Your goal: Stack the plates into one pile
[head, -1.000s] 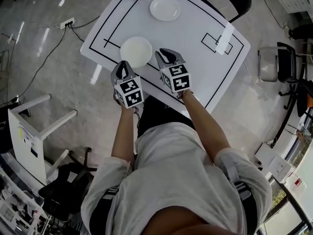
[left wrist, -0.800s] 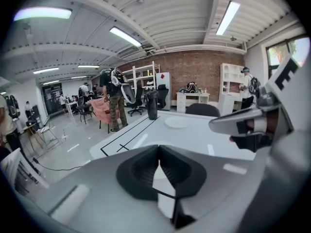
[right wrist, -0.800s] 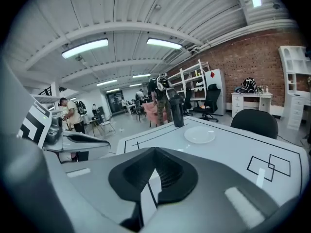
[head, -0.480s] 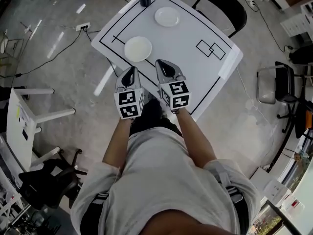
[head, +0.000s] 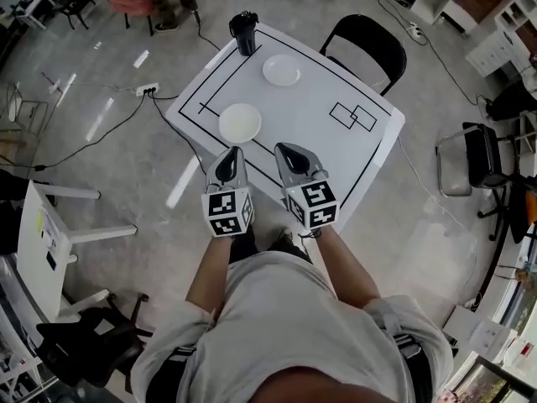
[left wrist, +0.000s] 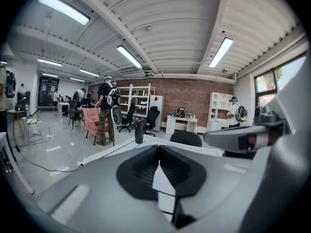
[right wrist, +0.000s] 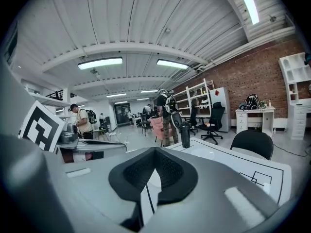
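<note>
Two white plates lie apart on the white table (head: 336, 145): the near plate (head: 240, 122) by the left front edge, the far plate (head: 281, 70) toward the back. My left gripper (head: 230, 154) and right gripper (head: 290, 151) hang side by side in the air over the table's near edge, well short of the near plate. Both point roughly level, across the table. In the left gripper view the left gripper (left wrist: 159, 162) is shut with nothing in it. The right gripper (right wrist: 154, 167) in its own view is likewise shut and empty.
A black tumbler (head: 244, 32) stands at the table's far left corner, near the far plate. A black chair (head: 366, 45) is tucked in behind the table. Black lines and two small rectangles (head: 352, 117) mark the tabletop. A cable and power strip (head: 147, 89) lie on the floor at the left.
Both grippers have risen and drawn back from beside the near plate to over the table's front edge. The plates have not moved.
</note>
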